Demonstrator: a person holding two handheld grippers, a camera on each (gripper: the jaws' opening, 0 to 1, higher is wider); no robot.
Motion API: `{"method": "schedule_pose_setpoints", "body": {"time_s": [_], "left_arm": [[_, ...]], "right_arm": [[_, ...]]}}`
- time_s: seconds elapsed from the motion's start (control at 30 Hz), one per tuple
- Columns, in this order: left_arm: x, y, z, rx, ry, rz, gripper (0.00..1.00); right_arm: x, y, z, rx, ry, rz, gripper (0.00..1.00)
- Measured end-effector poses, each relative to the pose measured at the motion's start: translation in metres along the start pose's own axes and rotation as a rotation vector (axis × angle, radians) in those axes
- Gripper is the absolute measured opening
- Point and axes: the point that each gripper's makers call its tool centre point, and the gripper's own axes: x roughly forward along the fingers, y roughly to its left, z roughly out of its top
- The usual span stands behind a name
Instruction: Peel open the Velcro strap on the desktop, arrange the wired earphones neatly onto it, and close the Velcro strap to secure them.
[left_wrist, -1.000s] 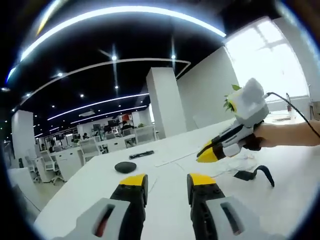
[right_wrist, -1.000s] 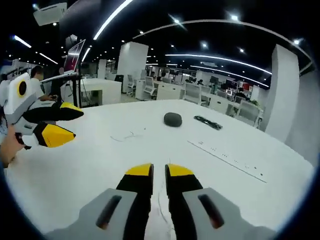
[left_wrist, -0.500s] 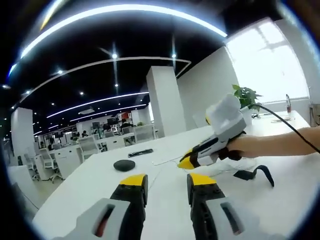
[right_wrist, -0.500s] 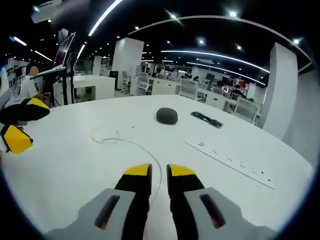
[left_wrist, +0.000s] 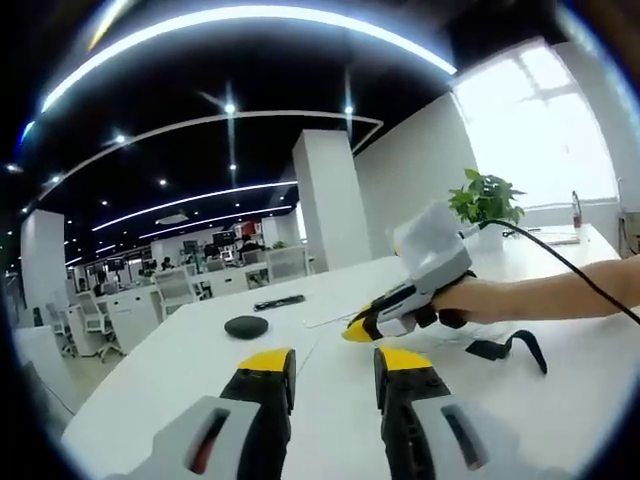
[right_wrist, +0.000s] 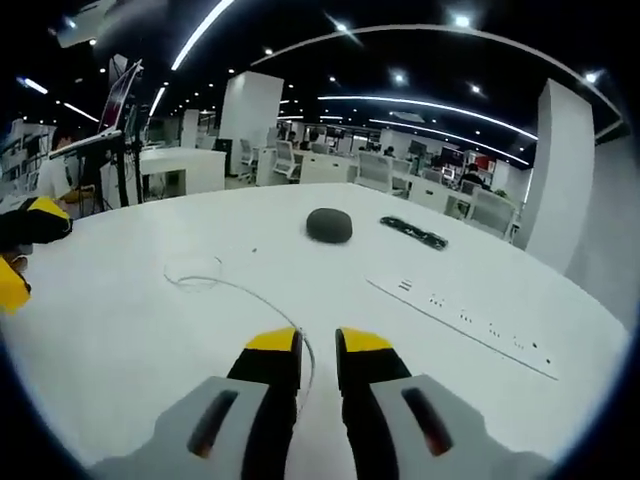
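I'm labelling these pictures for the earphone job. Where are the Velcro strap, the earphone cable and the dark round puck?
Velcro strap (left_wrist: 512, 345): left gripper view, on its raised black loop.
Earphone cable (right_wrist: 250, 291): right gripper view, on the thin white wire running across the desk.
Dark round puck (right_wrist: 329, 224): right gripper view, on its domed top.

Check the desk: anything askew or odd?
Only the white earphone cable: it trails loose across the desk in an untidy loop, running toward the right tongs. The black Velcro strap lies curled, one end lifted. No damage shows.
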Motion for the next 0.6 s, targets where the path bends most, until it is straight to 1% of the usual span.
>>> {"method": "schedule_pose_setpoints", "body": {"time_s": [0.27,0.6], "left_arm": [[-0.0005,0.0008,0.0012,0.002,-0.003,0.003,0.35],[-0.0003,0.002,0.0009,0.007,-0.001,0.009,0.35]], "right_arm": [[0.0016,-0.0017,-0.0054,0.009,0.012,-0.015,0.13],[0.0041,0.005,-0.0089,0.012,0.027,0.011,0.06]]}}
